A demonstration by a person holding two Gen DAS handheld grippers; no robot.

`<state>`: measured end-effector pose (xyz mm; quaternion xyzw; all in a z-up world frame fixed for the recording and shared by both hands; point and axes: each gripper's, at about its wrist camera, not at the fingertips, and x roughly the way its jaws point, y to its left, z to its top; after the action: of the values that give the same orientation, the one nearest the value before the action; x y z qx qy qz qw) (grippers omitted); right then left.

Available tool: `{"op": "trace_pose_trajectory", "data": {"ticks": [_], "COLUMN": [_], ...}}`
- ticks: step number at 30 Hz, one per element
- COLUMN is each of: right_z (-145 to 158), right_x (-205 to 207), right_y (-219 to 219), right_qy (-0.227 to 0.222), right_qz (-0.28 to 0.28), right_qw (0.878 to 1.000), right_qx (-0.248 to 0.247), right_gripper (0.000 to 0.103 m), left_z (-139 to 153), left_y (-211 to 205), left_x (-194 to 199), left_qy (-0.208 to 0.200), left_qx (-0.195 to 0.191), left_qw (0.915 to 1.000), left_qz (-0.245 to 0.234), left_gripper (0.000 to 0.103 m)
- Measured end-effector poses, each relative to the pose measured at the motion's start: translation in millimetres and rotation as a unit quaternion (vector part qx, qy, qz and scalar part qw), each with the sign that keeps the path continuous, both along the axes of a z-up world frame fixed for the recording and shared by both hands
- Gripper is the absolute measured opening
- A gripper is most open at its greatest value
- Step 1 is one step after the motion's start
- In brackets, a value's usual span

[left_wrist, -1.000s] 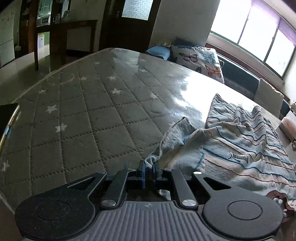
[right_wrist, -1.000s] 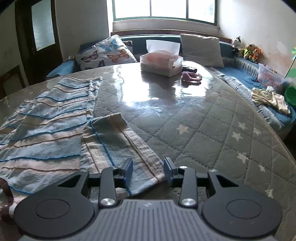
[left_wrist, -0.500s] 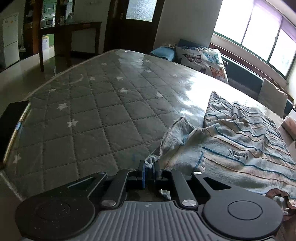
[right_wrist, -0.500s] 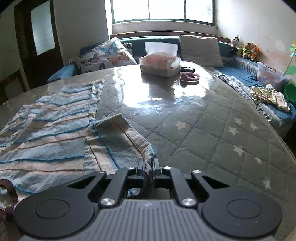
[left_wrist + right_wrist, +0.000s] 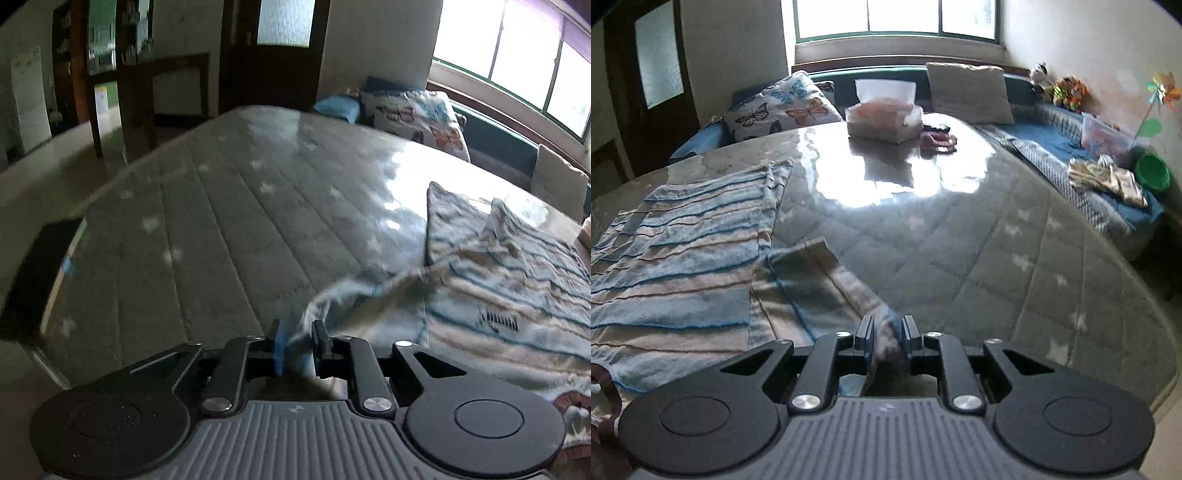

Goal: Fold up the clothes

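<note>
Left gripper: the left gripper point(image 5: 297, 334) is pinched tight on a corner of the striped cloth point(image 5: 509, 295). The cloth bunches up between its two black fingers point(image 5: 320, 334).

Cloth near the left gripper: the corner is lifted a bit off the table and looks blurry. The rest of the cloth trails away to the right and lies on the table.

Dark thing at the left edge: a flat black thing point(image 5: 40, 273) sits at the table's left edge. I cannot tell what it is.

Table: the table point(image 5: 229, 221) has a grey quilted cover with white stars under a shiny top. Light from the window point(image 5: 897, 16) shines on it.

Right gripper: the right gripper point(image 5: 888, 332) is also squeezed shut on a cloth corner. The corner sits between its fingers point(image 5: 866, 332).

Cloth near the right gripper: the striped cloth point(image 5: 683, 251) has blue and tan stripes and lies mostly flat on the left part of the table. A smaller flap point(image 5: 809, 284) runs from the big part toward the gripper.

Tissue box: a tissue box point(image 5: 884, 114) stands at the far side of the table, well away from the cloth. A small pink thing point(image 5: 938, 140) lies just beside it on the right.

Butterfly pillow: a butterfly pillow point(image 5: 779, 107) leans on the bench behind the table, left of the tissue box.

Plain pillow: a plain pillow point(image 5: 967, 92) leans on the bench to the right of the box.

Far right: some toys point(image 5: 1063, 88) and a green bowl point(image 5: 1152, 177) sit on the blue bench point(image 5: 1052, 147).
</note>
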<state>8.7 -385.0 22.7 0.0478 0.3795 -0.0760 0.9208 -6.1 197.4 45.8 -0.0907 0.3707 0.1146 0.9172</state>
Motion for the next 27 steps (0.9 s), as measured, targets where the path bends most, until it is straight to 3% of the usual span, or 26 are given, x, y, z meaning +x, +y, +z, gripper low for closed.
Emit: {"op": "trace_pose_trajectory", "data": {"ticks": [7,14,19,27], "right_z": [18.5,20.7,14.9,-5.0], "right_x": [42.2,111.1,165.7,246.4], "right_y": [5.0,26.7,36.0,55.5], "right_qy": [-0.001,0.011,0.023,0.027], "right_qz": [0.052,0.11,0.125,0.139], "right_qw": [0.998,0.993,0.991,0.989], "right_qx": [0.019,0.029,0.046,0.032], "right_gripper": [0.02,0.023,0.024,0.025], "left_z": [22.0,19.9,11.2,-14.5], "left_y": [-25.6,-59.8,-76.3,-100.5], "left_x": [48.3,131.1,193.0,272.2], "left_qy": [-0.021,-0.015,-0.008,0.002], "left_qx": [0.027,0.033,0.036,0.046], "left_qw": [0.9979,0.9946,0.9927,0.9882], "left_qz": [-0.055,-0.097,-0.115,-0.146], "left_gripper": [0.045,0.047,0.047,0.047]}}
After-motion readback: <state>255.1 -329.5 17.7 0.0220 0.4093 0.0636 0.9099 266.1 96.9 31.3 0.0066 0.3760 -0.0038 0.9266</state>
